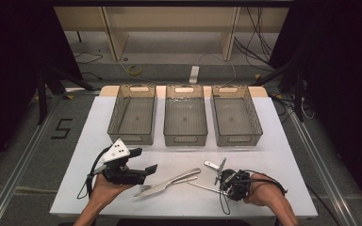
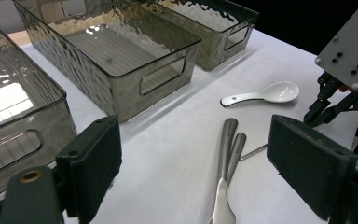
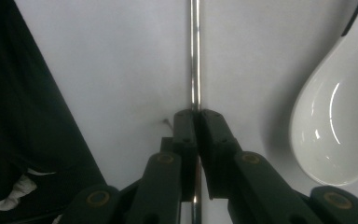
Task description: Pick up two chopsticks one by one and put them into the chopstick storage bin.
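Three smoky grey, see-through plastic bins (image 1: 185, 117) with a rippled, dimpled wall pattern and finely lined floors stand on the plain white tabletop (image 1: 273, 150). A glossy white ceramic soup spoon (image 2: 263, 94) with a black dot at its handle end lies near a bright silver metal fork (image 1: 162, 185), a silver spoon handle beside it, and a thin chrome rod (image 3: 195, 56). The matte black left gripper (image 1: 148, 172) carries a pale grey plate dotted with dark screws, and the right gripper (image 3: 197, 122) is black with brass-coloured pivot pins.

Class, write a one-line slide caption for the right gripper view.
Right tool shut on a thin metal rod, white spoon lying beside it.
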Available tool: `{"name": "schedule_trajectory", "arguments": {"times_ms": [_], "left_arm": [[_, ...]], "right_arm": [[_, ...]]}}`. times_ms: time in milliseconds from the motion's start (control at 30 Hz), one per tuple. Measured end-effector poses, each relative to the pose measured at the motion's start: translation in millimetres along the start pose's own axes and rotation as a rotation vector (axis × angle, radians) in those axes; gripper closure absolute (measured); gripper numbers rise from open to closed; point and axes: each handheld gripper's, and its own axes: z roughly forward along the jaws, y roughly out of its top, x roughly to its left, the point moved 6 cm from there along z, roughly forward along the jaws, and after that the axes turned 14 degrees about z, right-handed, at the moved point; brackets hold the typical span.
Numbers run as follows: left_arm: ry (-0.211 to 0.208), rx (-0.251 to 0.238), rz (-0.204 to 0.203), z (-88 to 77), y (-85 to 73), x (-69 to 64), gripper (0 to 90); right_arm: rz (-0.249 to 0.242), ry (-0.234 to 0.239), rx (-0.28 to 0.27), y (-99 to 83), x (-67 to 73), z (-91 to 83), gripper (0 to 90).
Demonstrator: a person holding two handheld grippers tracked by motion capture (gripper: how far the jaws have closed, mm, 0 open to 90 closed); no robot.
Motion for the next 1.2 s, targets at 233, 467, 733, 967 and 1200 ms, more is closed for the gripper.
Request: {"name": "schedule_trajectory", "arguments": {"times_ms": [233, 467, 733, 967, 1200], "left_arm": [[-0.010, 0.007, 0.003, 1.1, -0.5, -1.4, 17.6], [-0.012, 0.005, -0.001, 0.9, -0.1, -1.4, 17.7], [-0.073, 0.040, 0.046, 9.6, 1.7, -14.3, 17.8], [-0.145, 0.106, 0.131, 27.0, 6.1, -34.6, 18.1], [-0.251, 0.174, 0.225, 49.5, 16.7, -62.3, 20.1]], "right_arm": [[-0.017, 0.015, -0.008, -2.4, 0.5, -2.1, 86.5], [-0.003, 0.026, -0.056, -5.3, -0.8, -14.2, 86.7], [-0.035, -0.005, -0.106, 1.8, 6.6, -29.1, 86.6], [-0.057, -0.019, -0.126, 7.2, 12.9, -34.4, 86.6], [-0.079, -0.019, -0.162, 16.5, 21.1, -35.7, 86.5]]}}
